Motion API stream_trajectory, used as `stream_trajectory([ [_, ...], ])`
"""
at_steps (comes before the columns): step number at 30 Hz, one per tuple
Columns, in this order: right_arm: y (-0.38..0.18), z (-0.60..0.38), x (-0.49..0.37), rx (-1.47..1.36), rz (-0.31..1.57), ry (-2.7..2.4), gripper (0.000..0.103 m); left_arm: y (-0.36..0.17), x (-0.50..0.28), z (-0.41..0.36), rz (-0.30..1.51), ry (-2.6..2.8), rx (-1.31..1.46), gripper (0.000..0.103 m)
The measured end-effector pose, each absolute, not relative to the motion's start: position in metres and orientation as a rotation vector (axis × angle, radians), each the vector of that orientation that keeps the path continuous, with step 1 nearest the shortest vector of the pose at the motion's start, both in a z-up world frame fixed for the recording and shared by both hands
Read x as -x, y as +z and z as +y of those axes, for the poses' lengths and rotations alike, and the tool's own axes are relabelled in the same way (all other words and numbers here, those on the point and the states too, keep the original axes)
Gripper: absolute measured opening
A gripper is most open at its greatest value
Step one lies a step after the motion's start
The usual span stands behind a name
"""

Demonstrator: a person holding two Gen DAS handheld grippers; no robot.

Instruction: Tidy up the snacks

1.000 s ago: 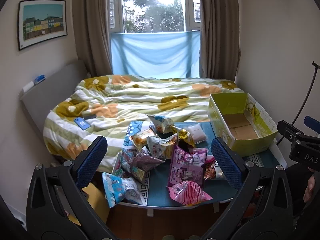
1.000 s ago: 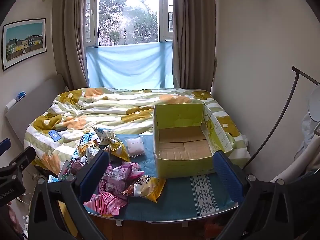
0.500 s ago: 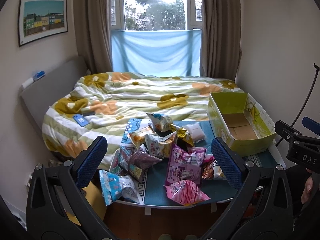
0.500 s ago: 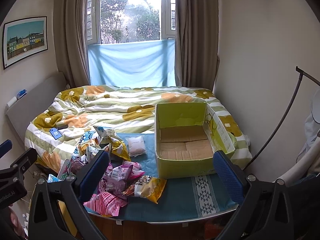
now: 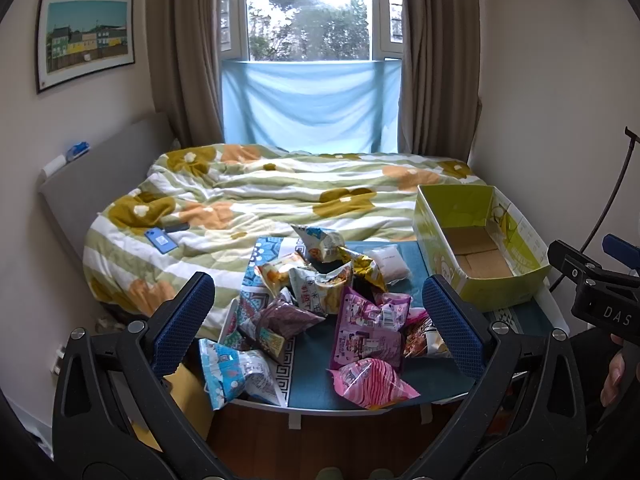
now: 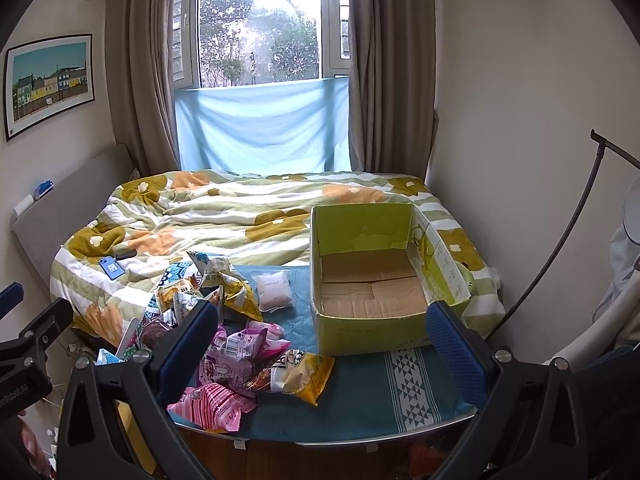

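Note:
A heap of snack packets (image 5: 320,300) (image 6: 224,328) lies on a low table with a teal cloth (image 6: 360,392) at the foot of a bed. A pink striped packet (image 5: 370,382) (image 6: 210,404) lies nearest the front edge. A yellow chip bag (image 6: 298,372) lies beside the pile, and a clear packet (image 6: 274,290) sits further back. An empty yellow-green cardboard box (image 5: 476,244) (image 6: 372,276) stands on the table's right side. My left gripper (image 5: 318,320) is open, held back from the pile. My right gripper (image 6: 322,348) is open, in front of the box. Neither holds anything.
The bed behind the table has a flowered quilt (image 6: 240,216) with a blue phone (image 5: 161,239) on it. A grey headboard (image 5: 100,184) runs along the left. A black curved stand (image 6: 560,240) leans at the right wall. Wood floor (image 5: 320,440) lies below the table's front edge.
Both views have shifted only slightly; the table and the box look a touch nearer. No packet has moved and both grippers stay open.

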State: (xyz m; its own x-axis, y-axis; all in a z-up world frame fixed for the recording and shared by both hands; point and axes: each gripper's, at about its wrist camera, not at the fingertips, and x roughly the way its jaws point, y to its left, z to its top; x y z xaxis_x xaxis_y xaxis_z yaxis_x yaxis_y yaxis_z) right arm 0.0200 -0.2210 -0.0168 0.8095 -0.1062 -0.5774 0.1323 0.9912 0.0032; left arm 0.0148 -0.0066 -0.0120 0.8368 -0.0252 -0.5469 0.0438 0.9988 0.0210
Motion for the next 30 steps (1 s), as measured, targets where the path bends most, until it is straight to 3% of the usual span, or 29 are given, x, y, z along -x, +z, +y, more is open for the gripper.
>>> stream_trajectory([
  [30,-0.0174,-0.2209,-0.0197,-0.048,0.615,-0.127,0.103,-0.0098,-0.0131,-0.0055,0.584,-0.034,-0.033,0.102],
])
